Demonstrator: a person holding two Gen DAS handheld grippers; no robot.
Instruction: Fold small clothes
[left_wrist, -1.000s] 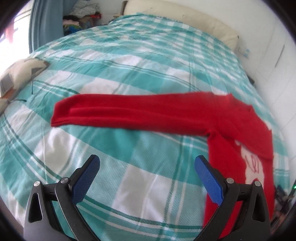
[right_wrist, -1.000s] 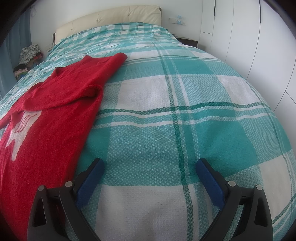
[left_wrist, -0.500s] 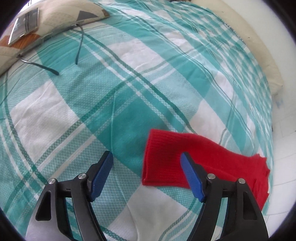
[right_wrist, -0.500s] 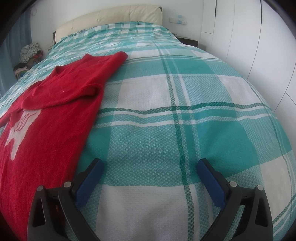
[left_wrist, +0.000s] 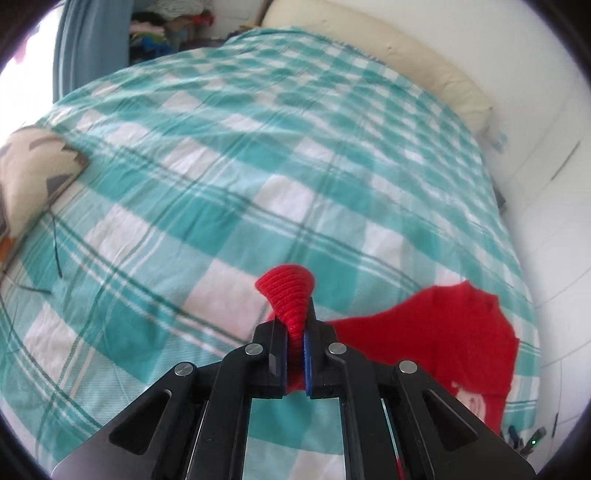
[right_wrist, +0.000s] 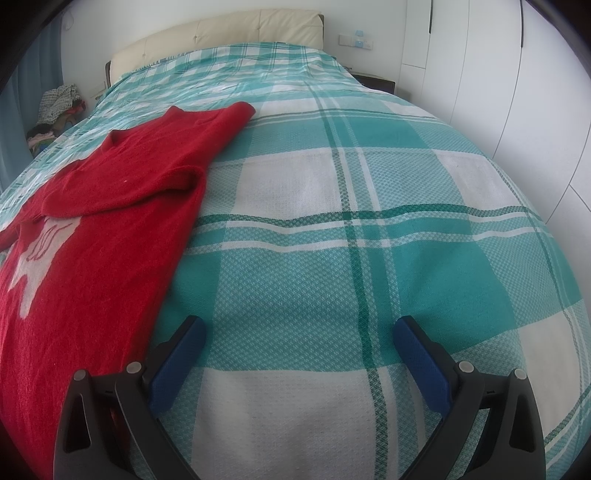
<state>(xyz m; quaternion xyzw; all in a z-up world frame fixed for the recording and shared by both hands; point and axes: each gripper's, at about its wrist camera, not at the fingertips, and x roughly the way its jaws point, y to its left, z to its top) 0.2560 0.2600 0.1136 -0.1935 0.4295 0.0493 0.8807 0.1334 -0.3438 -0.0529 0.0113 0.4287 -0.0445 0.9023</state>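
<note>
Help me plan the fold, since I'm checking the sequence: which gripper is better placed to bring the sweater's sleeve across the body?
Left. The left gripper is shut on the sleeve cuff of the red sweater, lifted off the bedspread. The right gripper is open and empty, beside the sweater's hem side.

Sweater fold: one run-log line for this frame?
left tongs: shut on sleeve, lifted | right tongs: open over bedspread | sweater: flat, right sleeve folded in

Bed: we saw a teal-and-white checked cover (right_wrist: 369, 258) spread over it.
Sweater: our red sweater (right_wrist: 92, 229) lay on its left part.
Cushion: a patterned one (left_wrist: 33, 177) rested at the edge.
</note>
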